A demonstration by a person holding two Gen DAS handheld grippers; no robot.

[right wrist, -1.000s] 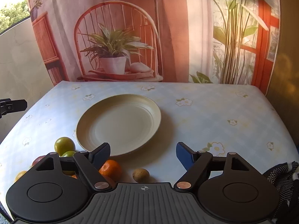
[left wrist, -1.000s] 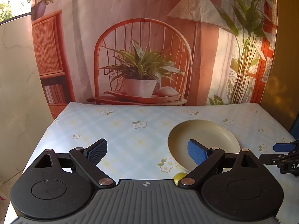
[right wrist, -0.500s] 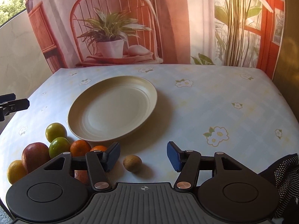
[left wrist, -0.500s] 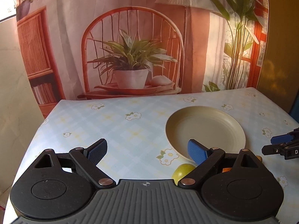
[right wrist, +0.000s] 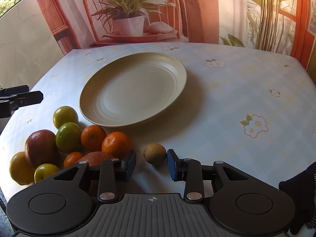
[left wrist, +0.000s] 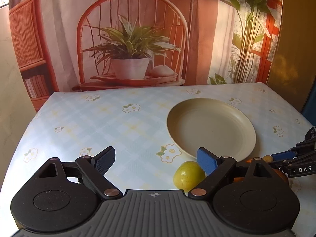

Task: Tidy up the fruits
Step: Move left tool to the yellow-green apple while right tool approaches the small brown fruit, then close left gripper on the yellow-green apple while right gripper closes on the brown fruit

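A cream plate (right wrist: 134, 86) sits bare on the flowered tablecloth; it also shows in the left wrist view (left wrist: 211, 126). A pile of fruit lies at its near left: oranges (right wrist: 116, 143), green limes (right wrist: 68, 137), a red apple (right wrist: 40, 147), yellow fruits (right wrist: 19, 167). A small brown fruit (right wrist: 155, 153) lies alone, just ahead of my right gripper (right wrist: 151, 165), whose jaws are open and stand to either side of it. My left gripper (left wrist: 156, 159) is open and empty, with a yellow-green fruit (left wrist: 188, 174) by its right finger.
The right gripper's tips (left wrist: 292, 160) show at the right edge of the left wrist view. The left gripper's tips (right wrist: 19, 96) show at the left of the right wrist view. A printed backdrop (left wrist: 130, 39) stands behind the table's far edge.
My right gripper has moved down and forward toward the small brown fruit, and its jaws have narrowed. The left view has pulled back, so more of the plate and the yellow-green fruit show.
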